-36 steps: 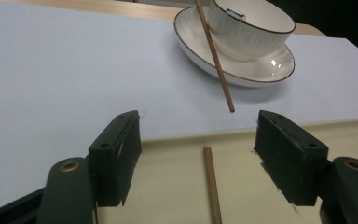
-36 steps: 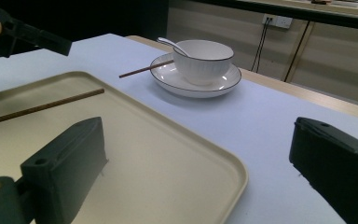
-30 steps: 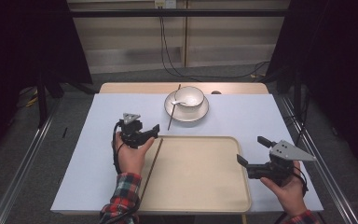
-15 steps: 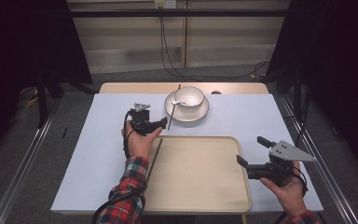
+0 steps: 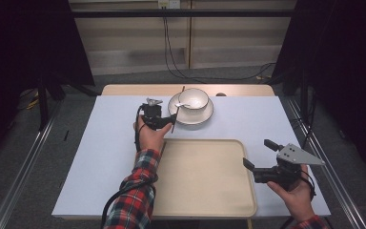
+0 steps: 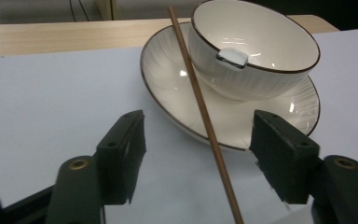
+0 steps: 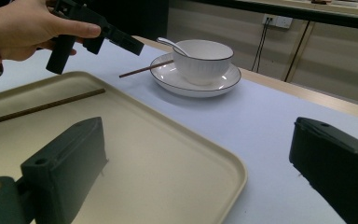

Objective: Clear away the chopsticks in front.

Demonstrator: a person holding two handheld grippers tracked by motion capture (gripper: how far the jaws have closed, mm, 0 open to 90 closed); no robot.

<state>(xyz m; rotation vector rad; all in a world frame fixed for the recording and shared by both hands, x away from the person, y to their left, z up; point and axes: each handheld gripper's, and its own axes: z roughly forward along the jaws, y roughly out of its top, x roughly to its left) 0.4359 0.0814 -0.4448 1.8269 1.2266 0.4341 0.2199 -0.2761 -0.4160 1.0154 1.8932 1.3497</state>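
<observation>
Taking the plate (image 5: 190, 116) as landmark: the left gripper (image 6: 200, 149) hovers at the plate's near-left edge, over the white bench (image 5: 109, 143). Its fingers (image 6: 123, 149) have just been closing but stand apart on either side of the chopstick (image 6: 200, 105), not pressing it. That chopstick leans on the plate's left rim, its near end down on the bench, beside the bowl (image 5: 193, 98) with its spoon (image 7: 168, 44). Nearer than the plate lies the tray (image 5: 205, 176), with a second chopstick (image 7: 42, 108) already on its left side. Right of the tray, the right gripper (image 5: 259, 160) waits, fingers wide and empty. The step looks like picking up the remaining chopstick; next the left fingers must lower and pinch it squarely
</observation>
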